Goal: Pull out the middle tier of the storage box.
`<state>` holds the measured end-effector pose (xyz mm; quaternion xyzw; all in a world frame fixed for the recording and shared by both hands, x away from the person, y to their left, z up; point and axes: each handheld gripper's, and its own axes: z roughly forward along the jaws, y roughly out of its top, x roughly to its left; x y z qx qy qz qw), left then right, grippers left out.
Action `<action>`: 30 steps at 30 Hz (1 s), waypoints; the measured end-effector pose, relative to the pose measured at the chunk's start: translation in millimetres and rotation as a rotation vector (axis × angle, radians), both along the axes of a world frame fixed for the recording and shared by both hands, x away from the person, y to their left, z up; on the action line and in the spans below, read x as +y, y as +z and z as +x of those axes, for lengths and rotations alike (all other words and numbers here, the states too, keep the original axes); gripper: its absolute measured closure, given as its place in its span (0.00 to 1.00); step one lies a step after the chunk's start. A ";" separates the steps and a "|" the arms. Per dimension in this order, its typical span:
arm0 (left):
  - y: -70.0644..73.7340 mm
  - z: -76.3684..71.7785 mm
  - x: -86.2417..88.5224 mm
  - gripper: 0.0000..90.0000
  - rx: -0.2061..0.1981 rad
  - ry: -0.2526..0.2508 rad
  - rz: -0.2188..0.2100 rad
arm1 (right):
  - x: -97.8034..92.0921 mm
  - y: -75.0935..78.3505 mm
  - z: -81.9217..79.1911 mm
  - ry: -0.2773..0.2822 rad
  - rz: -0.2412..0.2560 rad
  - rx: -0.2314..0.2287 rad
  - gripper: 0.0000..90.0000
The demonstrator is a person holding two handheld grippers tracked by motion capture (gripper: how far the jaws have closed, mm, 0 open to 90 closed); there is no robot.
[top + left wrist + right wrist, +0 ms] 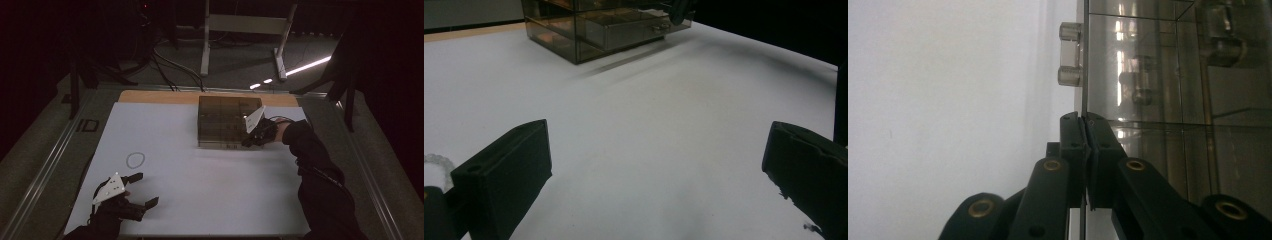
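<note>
A smoked see-through drawer box (227, 122) stands at the far middle of the white mat (200, 190). My right gripper (246, 143) is at the box's front right corner. In the right gripper view its jaws are pressed together, and the gripper (1089, 120) touches the edge of a drawer front just below a clear handle (1070, 54). Nothing shows between the jaws. At the near left my left gripper (145, 189) is open and holds nothing. A small clear ring (135, 160) lies on the mat just beyond it, seen again as a clear ring (435, 162) beside the left jaw.
The left gripper view shows the drawer box (599, 25) far off across bare mat. A wooden strip (150, 96) runs behind the mat. Metal rails (45, 170) flank the table, and cables and a stand's legs (240, 40) lie on the floor beyond.
</note>
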<state>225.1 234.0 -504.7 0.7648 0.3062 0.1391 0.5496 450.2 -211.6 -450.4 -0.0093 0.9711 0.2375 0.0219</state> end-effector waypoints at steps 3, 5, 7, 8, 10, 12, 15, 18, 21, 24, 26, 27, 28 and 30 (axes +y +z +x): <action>-0.1 -0.1 -0.5 0.01 0.002 0.000 0.000 | -1.5 0.2 -4.1 0.009 0.004 -0.006 0.98; -0.1 -0.1 -0.6 0.01 0.002 0.000 0.000 | -2.0 0.0 -6.6 0.014 0.005 -0.008 0.98; -0.1 0.0 -0.5 0.01 0.001 0.001 0.000 | -2.2 0.4 -8.8 0.015 0.004 -0.013 0.98; -0.1 -0.1 -0.5 0.01 0.001 0.000 0.001 | -2.1 0.7 -9.7 0.016 0.004 -0.014 0.98; -0.1 -0.2 -0.7 0.01 0.002 0.000 0.000 | -1.9 1.2 -12.2 0.020 0.002 -0.015 0.98; 0.0 -0.1 -0.7 0.01 0.001 0.000 0.001 | -1.8 0.8 -13.5 0.026 0.004 -0.018 0.98; 0.0 -0.1 -0.5 0.01 0.000 -0.001 0.002 | -2.2 0.2 -15.8 0.025 0.012 -0.013 0.98; 0.2 -0.1 -0.2 0.01 -0.001 0.000 0.002 | -2.5 -0.6 -18.0 0.033 0.013 -0.019 0.98; -0.1 -0.1 -0.7 0.01 0.002 -0.001 0.000 | -3.5 -1.7 -18.9 0.038 0.013 -0.024 0.98; 0.0 -0.1 -0.7 0.01 0.001 -0.001 0.001 | -3.9 -3.8 -18.9 0.038 0.010 -0.025 0.99; -0.2 -0.1 -0.7 0.01 0.003 0.000 -0.001 | -4.0 -5.5 -18.5 0.035 0.010 -0.020 0.99; -0.2 0.0 -0.7 0.01 0.003 0.000 -0.001 | -4.1 -6.5 -18.4 0.039 0.010 -0.020 0.99; -0.2 -0.1 -0.8 0.01 0.003 -0.001 -0.001 | -4.3 -7.3 -18.2 0.036 0.012 -0.017 0.99; -0.3 -0.1 -0.9 0.01 0.004 -0.001 -0.002 | -4.8 -7.5 -18.0 0.038 0.018 -0.018 0.99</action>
